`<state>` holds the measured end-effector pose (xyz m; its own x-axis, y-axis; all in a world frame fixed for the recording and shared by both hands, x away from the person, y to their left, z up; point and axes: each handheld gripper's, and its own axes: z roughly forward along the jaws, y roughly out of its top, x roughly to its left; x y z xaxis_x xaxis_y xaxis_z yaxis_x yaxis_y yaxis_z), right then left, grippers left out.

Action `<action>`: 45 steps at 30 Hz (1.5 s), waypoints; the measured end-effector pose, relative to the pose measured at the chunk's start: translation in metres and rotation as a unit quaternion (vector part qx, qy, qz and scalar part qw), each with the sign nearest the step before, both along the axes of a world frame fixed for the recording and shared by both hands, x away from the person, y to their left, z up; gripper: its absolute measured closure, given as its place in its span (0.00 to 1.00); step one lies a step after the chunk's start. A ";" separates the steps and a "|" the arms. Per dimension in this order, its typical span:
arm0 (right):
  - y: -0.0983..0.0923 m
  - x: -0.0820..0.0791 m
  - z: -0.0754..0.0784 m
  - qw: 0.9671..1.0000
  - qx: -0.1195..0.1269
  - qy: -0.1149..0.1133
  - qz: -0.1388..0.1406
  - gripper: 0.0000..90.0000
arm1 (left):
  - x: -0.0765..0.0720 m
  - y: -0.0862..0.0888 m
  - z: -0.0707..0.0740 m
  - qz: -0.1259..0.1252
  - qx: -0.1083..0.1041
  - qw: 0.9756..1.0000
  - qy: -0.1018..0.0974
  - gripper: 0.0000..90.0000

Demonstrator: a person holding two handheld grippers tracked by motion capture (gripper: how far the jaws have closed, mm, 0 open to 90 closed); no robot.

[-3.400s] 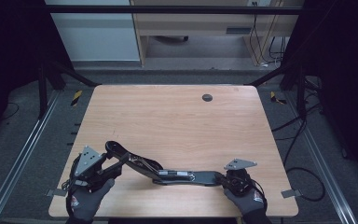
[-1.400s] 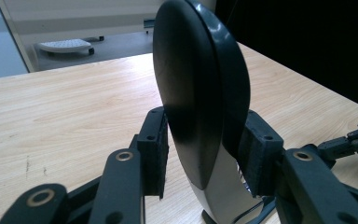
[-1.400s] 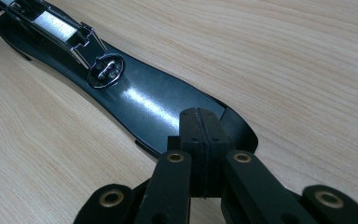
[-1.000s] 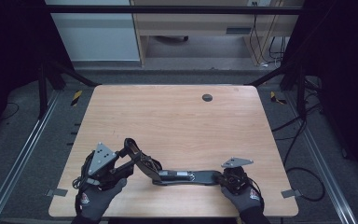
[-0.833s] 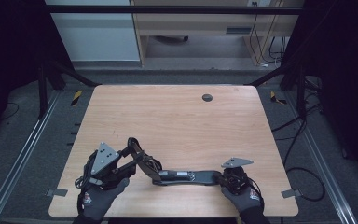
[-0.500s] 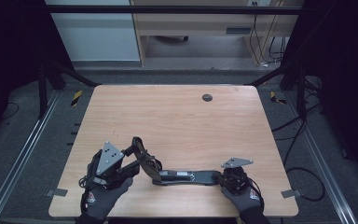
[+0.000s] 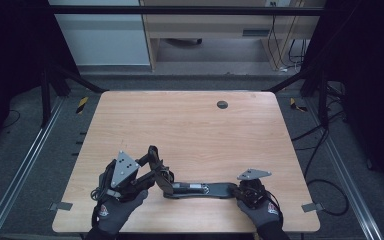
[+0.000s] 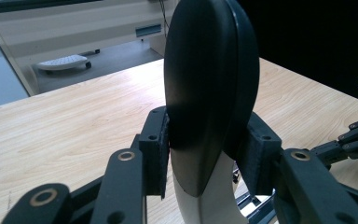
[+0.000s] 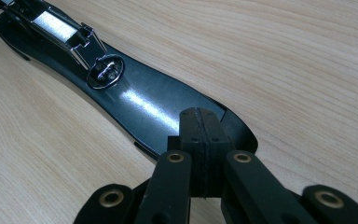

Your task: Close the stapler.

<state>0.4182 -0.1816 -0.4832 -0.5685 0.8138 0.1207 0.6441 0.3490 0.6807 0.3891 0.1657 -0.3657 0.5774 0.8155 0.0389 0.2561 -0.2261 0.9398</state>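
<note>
A black stapler (image 7: 190,187) lies opened out near the front edge of the table. Its flat glossy base (image 9: 158,112), with a small metal anvil plate, rests on the wood, while its rounded black top arm (image 8: 209,88) tilts upward at the left end.

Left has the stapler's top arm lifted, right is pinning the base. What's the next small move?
Probably swing the top arm a bit further back with the left gripper. It stands raised and clamped, while the shut right gripper presses the base flat on the table.
</note>
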 end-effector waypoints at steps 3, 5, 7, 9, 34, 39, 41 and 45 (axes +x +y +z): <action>0.000 0.000 0.000 1.000 0.000 -0.002 0.000 1.00 | 0.000 -0.003 0.000 0.000 0.003 1.000 -0.002 0.64; 0.000 0.000 0.000 1.000 0.000 -0.001 0.000 1.00 | 0.000 -0.004 0.001 0.000 0.005 1.000 -0.002 0.64; 0.000 0.000 0.000 1.000 0.000 -0.002 0.000 1.00 | 0.000 -0.006 0.001 -0.001 0.006 1.000 -0.004 0.64; 0.000 0.000 -0.001 1.000 -0.001 -0.005 0.004 1.00 | 0.000 -0.006 0.001 -0.001 0.010 1.000 -0.005 0.64; 0.000 0.000 0.000 1.000 0.000 -0.002 0.000 1.00 | 0.000 -0.022 0.002 -0.005 0.034 0.999 -0.019 0.64; -0.001 0.000 -0.001 1.000 -0.003 -0.008 0.008 1.00 | 0.000 -0.025 0.002 -0.005 0.039 0.999 -0.022 0.64; 0.000 0.000 0.000 1.000 -0.002 -0.004 0.003 1.00 | -0.001 -0.029 0.002 -0.006 0.047 0.998 -0.027 0.64; -0.001 0.001 -0.001 1.000 -0.004 -0.009 0.009 1.00 | -0.001 -0.032 0.002 -0.007 0.053 0.998 -0.031 0.64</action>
<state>0.4187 -0.1825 -0.4841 -0.5857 0.8040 0.1032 0.6246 0.3665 0.6896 0.3882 0.1332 -0.3641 0.5829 0.7967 0.1595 0.1947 -0.3276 0.9245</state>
